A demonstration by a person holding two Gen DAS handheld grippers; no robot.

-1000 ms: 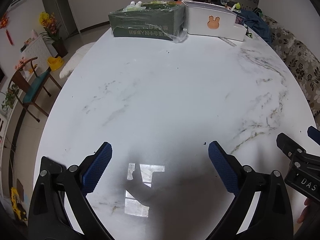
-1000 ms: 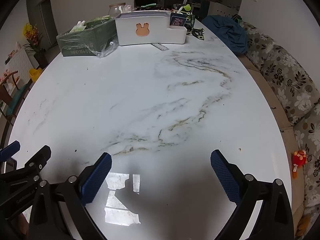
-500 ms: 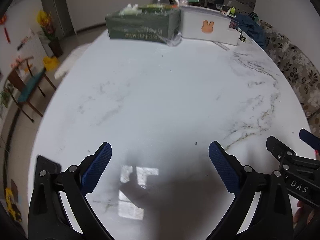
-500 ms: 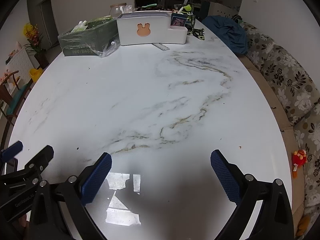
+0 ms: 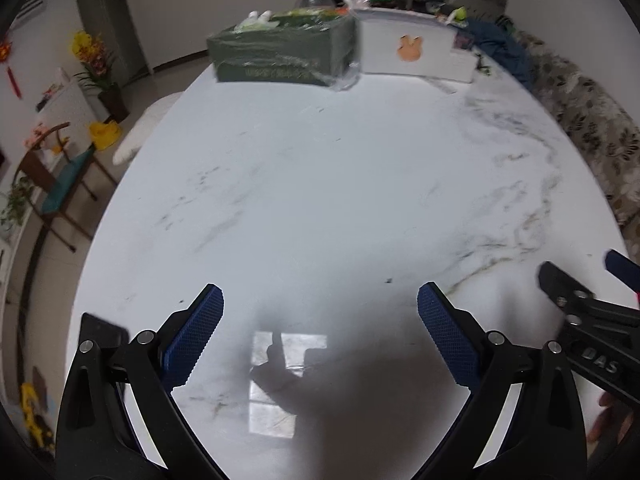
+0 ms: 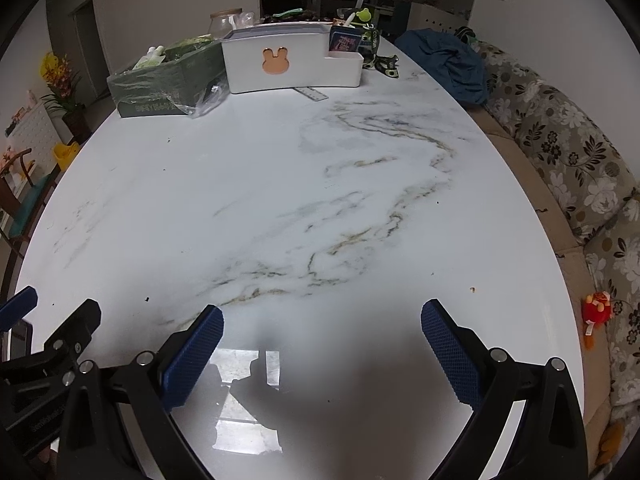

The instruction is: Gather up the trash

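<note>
I am seeing the letters "DAS" in white on the black body of the right gripper (image 5: 600, 356), at the right of my left gripper (image 5: 320, 312). I am reading "Consun" going up the side of a small green box (image 6: 374, 42), just behind the white box with the orange bunny (image 6: 276, 61). The dark green box (image 6: 168, 84) beside the bunny box is showing pale letters, too small for me to read.

The left wrist view is showing motion blur: print on the green box (image 5: 282, 54) is smearing beyond reading. The right gripper (image 5: 592, 320) is running off that view's right edge, so its jaw spacing is not showing. In the right wrist view, the left gripper (image 6: 44, 344) is being cropped at the left edge. Dark specks (image 6: 147, 299) on the marble table (image 6: 280, 184) are appearing too small to identify.
</note>
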